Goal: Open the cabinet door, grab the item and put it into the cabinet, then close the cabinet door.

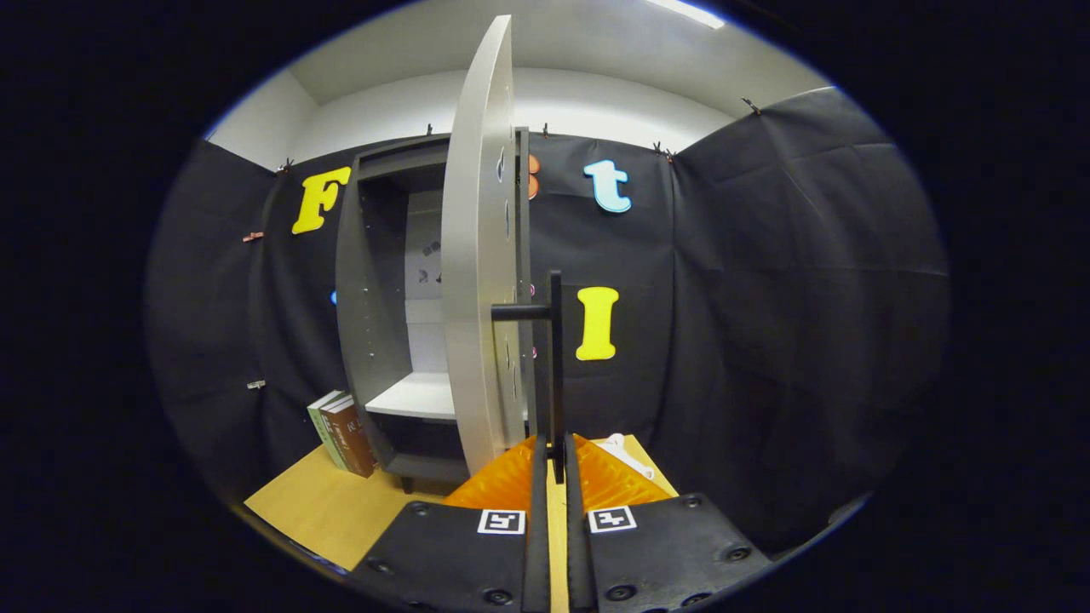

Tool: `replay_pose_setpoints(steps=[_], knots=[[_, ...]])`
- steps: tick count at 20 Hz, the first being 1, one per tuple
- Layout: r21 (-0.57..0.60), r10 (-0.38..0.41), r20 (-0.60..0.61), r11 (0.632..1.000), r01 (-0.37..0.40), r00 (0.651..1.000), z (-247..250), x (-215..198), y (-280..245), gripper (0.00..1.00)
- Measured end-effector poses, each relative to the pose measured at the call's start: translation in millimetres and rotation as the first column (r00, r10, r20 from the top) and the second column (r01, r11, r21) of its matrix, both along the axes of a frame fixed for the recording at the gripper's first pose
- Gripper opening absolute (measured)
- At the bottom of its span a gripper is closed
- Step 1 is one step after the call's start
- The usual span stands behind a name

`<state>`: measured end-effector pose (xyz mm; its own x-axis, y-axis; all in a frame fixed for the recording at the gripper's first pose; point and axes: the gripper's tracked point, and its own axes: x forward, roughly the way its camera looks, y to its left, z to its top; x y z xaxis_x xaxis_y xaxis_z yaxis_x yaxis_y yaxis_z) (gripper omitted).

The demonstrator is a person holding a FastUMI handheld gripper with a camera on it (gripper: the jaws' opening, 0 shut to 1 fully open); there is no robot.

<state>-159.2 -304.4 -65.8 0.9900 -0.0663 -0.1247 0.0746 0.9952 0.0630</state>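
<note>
Clamped on the black handle (pixel 555 358), the gripper (pixel 555 464) holds the cabinet door (pixel 477 255) open; the books (pixel 343 432) are not inside yet.

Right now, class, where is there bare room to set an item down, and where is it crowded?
Free: the white shelf inside the cabinet, left of the open door, and the wooden tabletop ahead of the books. Crowded: at the door's handle, which the tool has its fingers shut on.
</note>
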Motion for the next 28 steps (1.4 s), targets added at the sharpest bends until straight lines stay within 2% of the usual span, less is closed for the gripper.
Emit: replay_pose_setpoints(steps=[2, 4, 7, 11, 13, 18, 22, 26, 28], knots=[[0.018, -0.012, -0.021, 1.0, 0.012, 1.0, -8, -7, -6, 0.12], [0.012, -0.036, -0.03, 0.999, 0.037, 0.999, -11, -17, -8, 0.17], [-0.014, -0.071, -0.061, 0.997, 0.07, 0.996, -25, -37, -3, 0.14], [-0.012, -0.092, -0.163, 0.996, 0.091, 0.982, -59, -54, 15, 0.13], [-0.005, -0.087, -0.249, 0.996, 0.088, 0.965, -94, -59, 31, 0.13], [0.045, -0.017, -0.446, 0.998, 0.041, 0.895, -174, -64, 87, 0.13], [0.048, 0.049, -0.595, 0.999, -0.025, 0.802, -247, -60, 149, 0.13], [0.071, 0.074, -0.711, 0.997, -0.033, 0.699, -313, -48, 195, 0.13], [0.084, 0.089, -0.742, 0.996, -0.04, 0.664, -336, -40, 215, 0.13]])
